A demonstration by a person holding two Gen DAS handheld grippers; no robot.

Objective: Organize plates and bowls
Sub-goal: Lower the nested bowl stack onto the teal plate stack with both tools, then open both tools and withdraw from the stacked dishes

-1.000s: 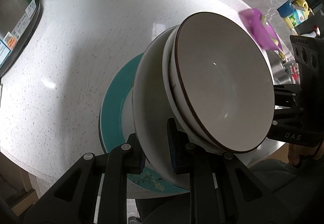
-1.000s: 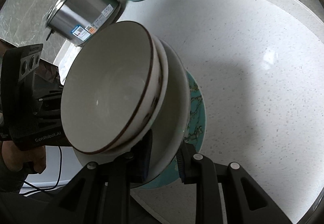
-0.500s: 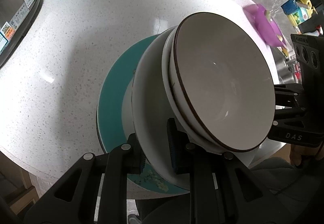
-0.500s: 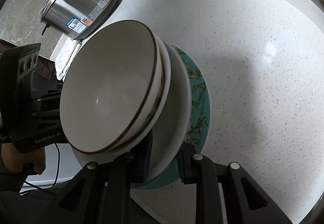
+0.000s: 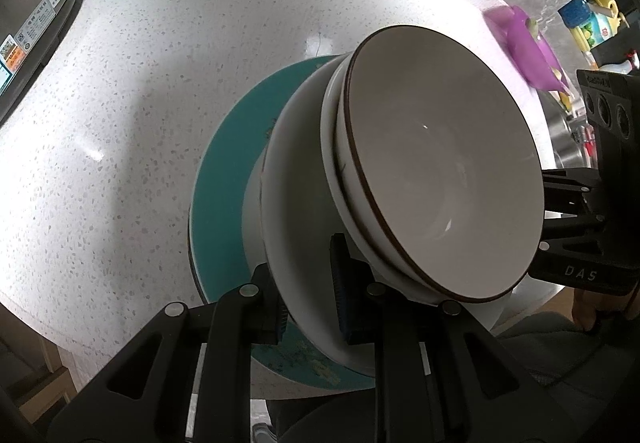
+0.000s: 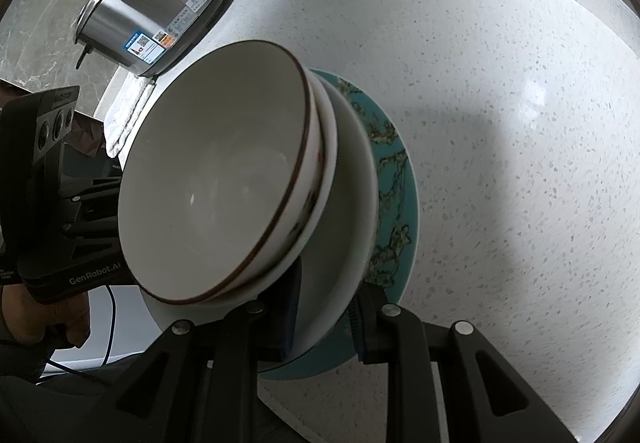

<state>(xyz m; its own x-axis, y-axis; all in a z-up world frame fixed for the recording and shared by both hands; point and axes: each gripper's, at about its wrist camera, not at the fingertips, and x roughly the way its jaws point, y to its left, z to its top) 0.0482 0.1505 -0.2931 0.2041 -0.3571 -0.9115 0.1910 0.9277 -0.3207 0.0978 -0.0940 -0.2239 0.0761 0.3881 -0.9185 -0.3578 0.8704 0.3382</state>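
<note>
i had both grippers, left gripper and right gripper, clamped on the glossy white plate under brown-rimmed bowls; the teal plate showed more than before.

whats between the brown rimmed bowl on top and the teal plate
A second white bowl nested under the brown-rimmed bowl, then a wide white plate above the teal plate. The right wrist view shows the layers edge-on.

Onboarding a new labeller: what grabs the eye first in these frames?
A stack of white bowls, the top one brown-rimmed, fills centre frame, pinched at opposite rims by the left gripper and right gripper above a teal plate. Behind, at the white countertop's edge: a steel rice cooker.
</note>
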